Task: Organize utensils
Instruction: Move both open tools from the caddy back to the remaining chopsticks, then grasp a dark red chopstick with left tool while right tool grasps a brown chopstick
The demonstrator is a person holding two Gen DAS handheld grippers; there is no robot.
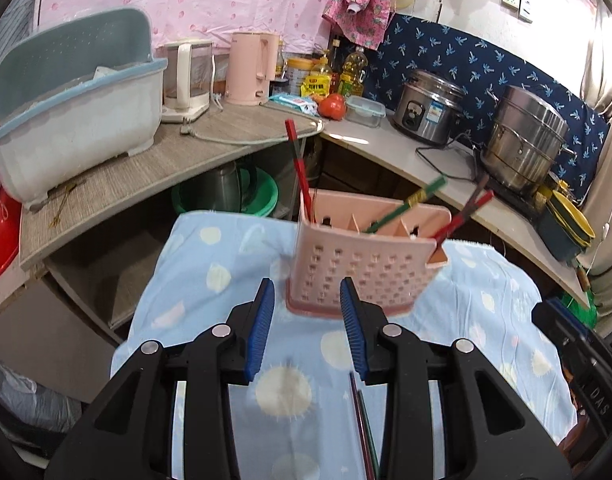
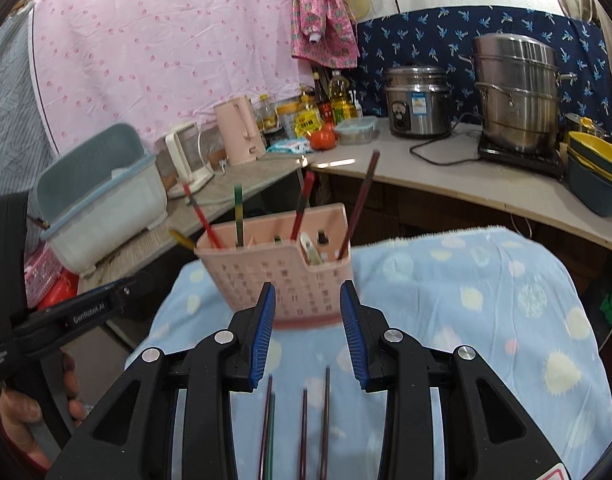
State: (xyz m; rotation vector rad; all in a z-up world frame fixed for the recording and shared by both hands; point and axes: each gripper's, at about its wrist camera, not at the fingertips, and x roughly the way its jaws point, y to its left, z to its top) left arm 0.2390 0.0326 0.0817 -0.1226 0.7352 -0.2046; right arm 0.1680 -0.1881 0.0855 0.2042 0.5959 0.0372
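Note:
A pink perforated utensil holder [image 1: 365,272] [image 2: 266,276] stands on a blue patterned cloth [image 1: 210,264] [image 2: 465,280]. Red, green and dark chopsticks [image 1: 300,168] [image 2: 238,216] lean out of its compartments. More chopsticks [image 2: 325,420] [image 1: 361,428] lie flat on the cloth below the grippers. My left gripper [image 1: 307,296] is open and empty, just short of the holder's left front. My right gripper [image 2: 307,300] is open and empty too, hanging over the loose chopsticks in front of the holder. In the right wrist view the left gripper's body shows at the left, held by a hand [image 2: 26,412].
A blue-and-white dish bin [image 1: 78,120], two kettles [image 1: 250,68] and a tomato [image 1: 331,106] sit on the left counter. On the right counter are a rice cooker [image 2: 417,100], a steel steamer pot [image 2: 513,92] and stacked bowls [image 2: 597,168]. Basins sit under the counter.

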